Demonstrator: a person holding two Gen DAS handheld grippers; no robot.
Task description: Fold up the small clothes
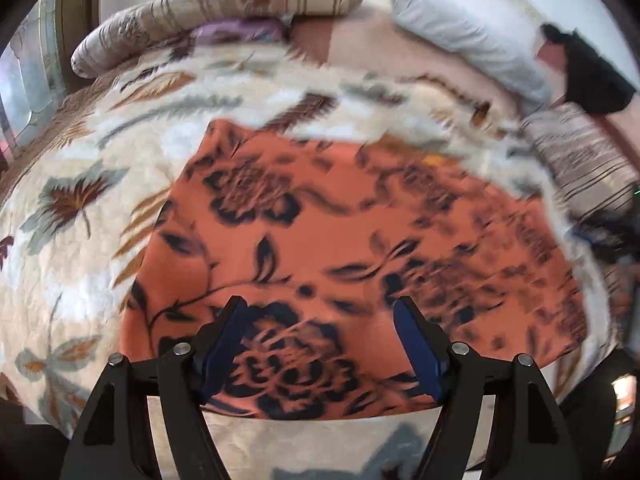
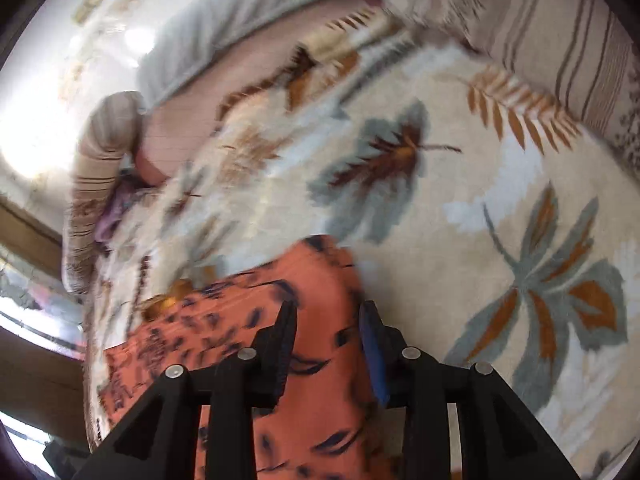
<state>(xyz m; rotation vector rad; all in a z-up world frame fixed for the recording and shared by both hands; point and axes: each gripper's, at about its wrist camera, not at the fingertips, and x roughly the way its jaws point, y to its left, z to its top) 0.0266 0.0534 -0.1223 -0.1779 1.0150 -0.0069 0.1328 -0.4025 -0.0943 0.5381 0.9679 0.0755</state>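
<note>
Both grippers, left point(image 1: 318, 312) and right point(image 2: 328, 316), hover jaws apart over the orange floral cloth point(image 1: 360, 232).

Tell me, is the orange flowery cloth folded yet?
Partly, it seems: the orange cloth lies flat on the leafy blanket with straight edges. Neither the left gripper nor the right gripper grips it; both hover open. More folds probably remain.

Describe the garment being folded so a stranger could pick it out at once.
Start from the big cream blanket printed with grey and brown leaves. On it, just ahead of both grippers, the orange cloth lies flat. Its dark navy flower pattern sets it apart from the pale striped pillows beyond.
</note>
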